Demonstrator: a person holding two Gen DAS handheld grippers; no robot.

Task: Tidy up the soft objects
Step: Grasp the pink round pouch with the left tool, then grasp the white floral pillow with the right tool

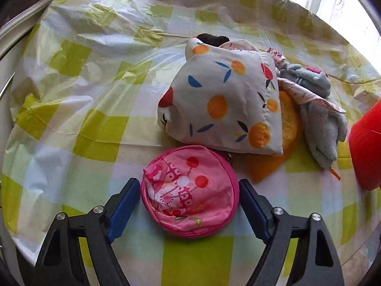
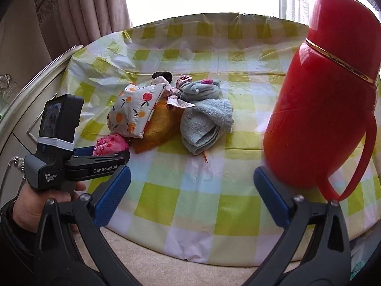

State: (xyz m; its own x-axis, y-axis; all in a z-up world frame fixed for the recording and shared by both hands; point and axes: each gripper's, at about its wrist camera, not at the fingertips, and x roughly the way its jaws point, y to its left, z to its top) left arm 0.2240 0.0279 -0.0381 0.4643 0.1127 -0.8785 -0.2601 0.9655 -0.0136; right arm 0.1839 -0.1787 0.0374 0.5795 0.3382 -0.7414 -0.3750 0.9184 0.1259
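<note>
A round pink pouch [image 1: 190, 190] lies flat near the front edge of the table [image 1: 78, 109], between the two blue pads of the left gripper [image 1: 190, 202]. The jaws stand wide on either side of it, with a sliver of cloth showing between each pad and the pouch rim, so nothing is clamped. Just behind the pouch sits a heap of soft things: a white fruit-print bag [image 1: 221, 104] leaning on an orange cloth [image 1: 289, 124], with a pale blue towel [image 2: 204, 124] beside it. The right gripper [image 2: 192, 193] hangs with its jaws wide and nothing between them, over bare table. A tall red flask [image 2: 326, 104] stands to its right. The table wears a wrinkled green-and-white checked plastic cover. Behind it hang a brownish curtain [image 2: 78, 12] and a bright window.
</note>
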